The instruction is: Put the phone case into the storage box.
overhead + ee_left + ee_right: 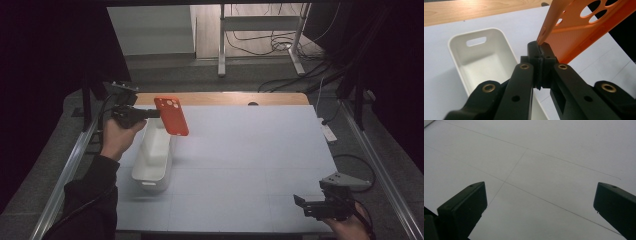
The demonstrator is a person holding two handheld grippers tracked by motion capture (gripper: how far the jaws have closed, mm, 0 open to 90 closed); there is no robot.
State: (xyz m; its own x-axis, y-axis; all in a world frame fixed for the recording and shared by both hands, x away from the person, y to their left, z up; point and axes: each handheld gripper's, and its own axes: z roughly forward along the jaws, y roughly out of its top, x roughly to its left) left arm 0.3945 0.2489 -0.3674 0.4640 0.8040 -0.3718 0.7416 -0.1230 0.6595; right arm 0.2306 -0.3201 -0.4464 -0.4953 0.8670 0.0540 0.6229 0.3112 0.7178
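The orange phone case (171,116) is only pinched by its edge in the left gripper (541,46), above the white bin (152,160), so it could easily get dropped; right gripper (540,202) is spread wide.

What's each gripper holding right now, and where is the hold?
The left gripper is shut on the orange phone case, pinching one side edge of it above the white bin. The right gripper is open and holds nothing.

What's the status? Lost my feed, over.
Left gripper shut on orange phone case, held above white bin. Right gripper open, idle near table edge. Nothing in the way.
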